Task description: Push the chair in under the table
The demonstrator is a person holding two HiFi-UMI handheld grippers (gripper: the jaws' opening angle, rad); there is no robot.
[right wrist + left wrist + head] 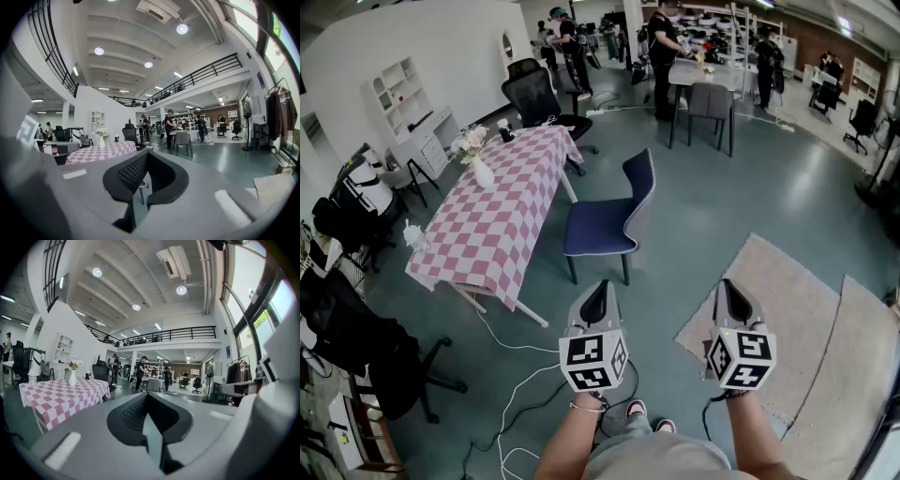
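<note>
A dark blue chair (609,220) stands pulled out on the floor by the right side of the table (487,230), which wears a pink and white checked cloth. A white vase of flowers (480,161) rests on the table. My left gripper (598,294) and my right gripper (729,292) hang side by side in front of me, short of the chair and apart from it. Both are shut with nothing between their jaws. The left gripper view shows its closed jaws (147,395) with the table (61,397) off to the left. The right gripper view shows its closed jaws (146,154) and the table (101,151).
Two pale rugs (769,300) lie on the floor at the right. White cables (516,375) trail near my feet. A black office chair (539,98) stands beyond the table, another (366,352) at the lower left. People work at a far table with a grey chair (711,103).
</note>
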